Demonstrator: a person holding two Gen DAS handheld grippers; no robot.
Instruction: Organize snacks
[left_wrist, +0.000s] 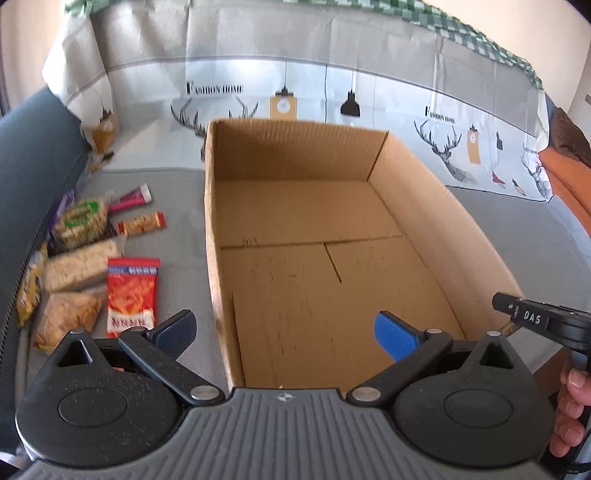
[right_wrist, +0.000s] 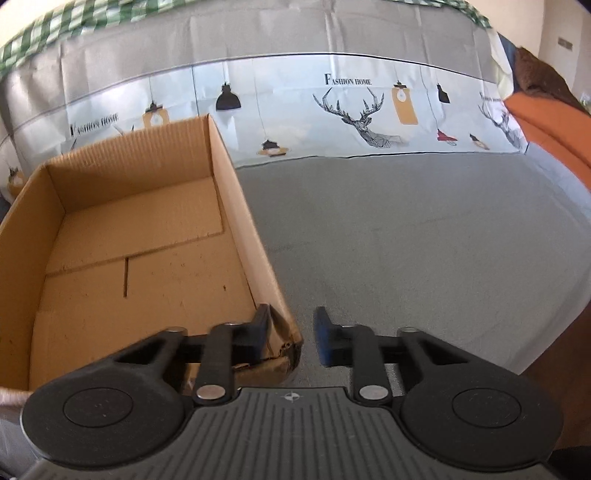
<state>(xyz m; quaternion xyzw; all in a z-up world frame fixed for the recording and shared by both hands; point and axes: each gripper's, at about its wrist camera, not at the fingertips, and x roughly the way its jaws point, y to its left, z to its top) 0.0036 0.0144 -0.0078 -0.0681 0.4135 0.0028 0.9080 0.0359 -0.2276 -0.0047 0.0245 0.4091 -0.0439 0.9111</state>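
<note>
**A:** The left gripper (left_wrist: 286, 332) is held wide open over the near end of the cardboard box (left_wrist: 303, 206), and nothing is caught between its blue pads.

**B:** And the right gripper (right_wrist: 290, 332), how is it set?

**A:** It is closed down on the box's near right corner. One finger is placed inside and the other outside, and the creased wall is pinched between them. From the left wrist view, a hand (left_wrist: 569, 406) is seen wrapped around its handle at the right edge.

**B:** Where are the snacks (left_wrist: 85, 258) found?

**A:** They are laid out on the grey cover (right_wrist: 406, 229), left of the box and apart from its left wall. A red packet (left_wrist: 131, 295) is placed nearest the left gripper. An orange bar (left_wrist: 142, 224) and a pink tube (left_wrist: 131, 197) are seen further back. Pale cracker packs are clustered beside them, though the labels are too blurred to be read.

**B:** And the box itself?

**A:** It is stood upright and open-topped, backed by a deer-printed cloth (right_wrist: 351, 110). Only its bare floor flaps are shown.
</note>
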